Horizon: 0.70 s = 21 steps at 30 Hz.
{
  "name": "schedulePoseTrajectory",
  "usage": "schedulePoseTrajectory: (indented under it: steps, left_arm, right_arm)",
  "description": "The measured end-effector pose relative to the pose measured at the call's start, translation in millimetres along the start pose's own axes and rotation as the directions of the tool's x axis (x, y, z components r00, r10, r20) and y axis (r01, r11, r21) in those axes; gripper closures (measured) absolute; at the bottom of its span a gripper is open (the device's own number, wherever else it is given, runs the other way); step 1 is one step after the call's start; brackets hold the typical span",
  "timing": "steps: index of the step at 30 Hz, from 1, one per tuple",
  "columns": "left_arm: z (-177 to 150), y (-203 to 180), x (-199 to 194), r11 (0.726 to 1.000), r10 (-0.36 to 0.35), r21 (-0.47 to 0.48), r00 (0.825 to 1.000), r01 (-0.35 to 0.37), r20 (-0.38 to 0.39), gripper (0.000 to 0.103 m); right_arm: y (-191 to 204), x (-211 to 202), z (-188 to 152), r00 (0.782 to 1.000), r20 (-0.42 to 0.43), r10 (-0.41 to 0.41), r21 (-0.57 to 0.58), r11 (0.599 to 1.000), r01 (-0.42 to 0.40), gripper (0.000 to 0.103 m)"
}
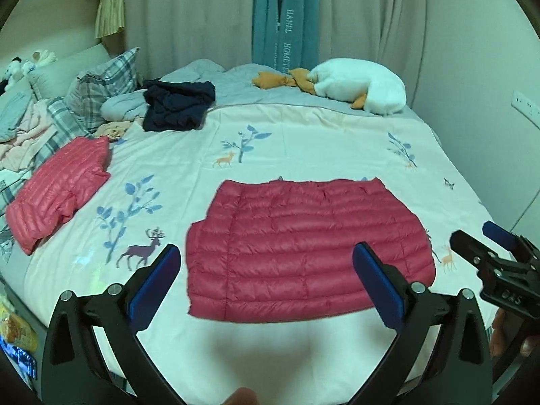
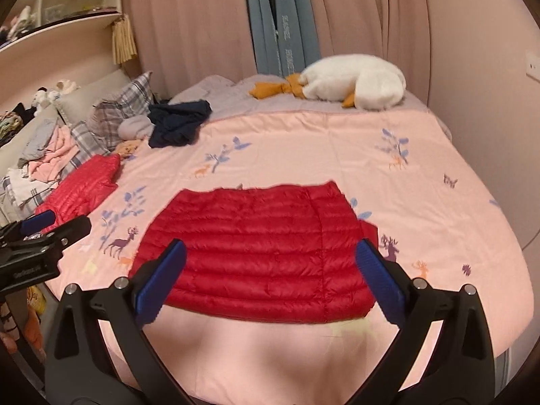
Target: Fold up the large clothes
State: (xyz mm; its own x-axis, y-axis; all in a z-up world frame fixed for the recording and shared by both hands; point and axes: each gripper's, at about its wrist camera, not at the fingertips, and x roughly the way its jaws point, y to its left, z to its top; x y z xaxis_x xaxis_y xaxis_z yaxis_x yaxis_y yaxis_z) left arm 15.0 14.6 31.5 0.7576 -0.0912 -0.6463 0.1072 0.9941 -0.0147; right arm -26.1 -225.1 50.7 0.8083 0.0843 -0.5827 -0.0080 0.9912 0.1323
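- The bed (image 1: 303, 135) fills both views, covered by one pale pink duvet cover (image 1: 320, 128) printed with deer and blue-leaved branches; a grey blanket (image 1: 243, 84) lies across its far end.
- One red quilted down jacket (image 1: 303, 253), folded into a flat, roughly rectangular slab, lies on the duvet cover near the bed's near edge.
- In the left wrist view the jacket sits directly ahead of the left claw (image 1: 266, 271), framed between its two blue-padded fingers and beyond their tips, not touched by them.
- The left claw is spread wide and holds nothing.
- In the right wrist view the same jacket (image 2: 256, 256) lies straight ahead of the right claw (image 2: 270, 266), again between the fingers; whether the tips touch the fabric cannot be told.
- The right claw is likewise spread wide with nothing between its pads.
- A second, lighter pinkish-red down jacket (image 1: 57, 195) lies folded well to the left, apart from the first.
- One white plush goose (image 1: 361, 87) with orange feet rests at the far end of the bed.
- One crumpled dark navy garment (image 1: 175, 104) sits to the far left, near two plaid pillows (image 1: 104, 84).
- That makes two down jackets, two claws, one goose, one navy garment.
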Motion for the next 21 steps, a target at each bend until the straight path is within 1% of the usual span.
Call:
schedulePoseTrajectory:
  steps: [3,7,11,15,17,21]
  left_arm:
    - [5,-1,-15,0.999,0.052,0.006,0.998,-0.052,0.025,0.001]
    - [8,-2,-34,0.999,0.033,0.011,0.998,-0.034,0.057,0.001]
    - [6,-5,-43,0.999,0.045,0.018,0.996,-0.047,0.071,0.001]
    - [0,-7,-40,0.999,0.031,0.023,0.998,-0.032,0.053,0.001]
    - [-4,-7,-35,0.999,0.043,0.019,0.998,-0.044,0.040,0.001]
    - [-13,-7,-24,0.998,0.058,0.020,0.998,-0.058,0.004,0.001]
  right_arm:
    - [8,-16,4,1.000,0.030,0.006,-0.034,0.999,-0.005,0.002]
    - [18,-26,3,0.999,0.048,0.016,-0.063,0.998,-0.013,0.002]
    - [21,-24,-1,0.999,0.033,0.042,-0.064,0.997,-0.040,0.002]
    - [20,-6,-11,0.999,-0.023,0.040,-0.044,0.998,-0.041,0.002]
    - [19,-1,-16,0.998,-0.042,0.050,-0.031,0.998,-0.051,0.002]
    - [14,0,-16,0.998,-0.034,0.044,-0.022,0.999,-0.045,0.002]
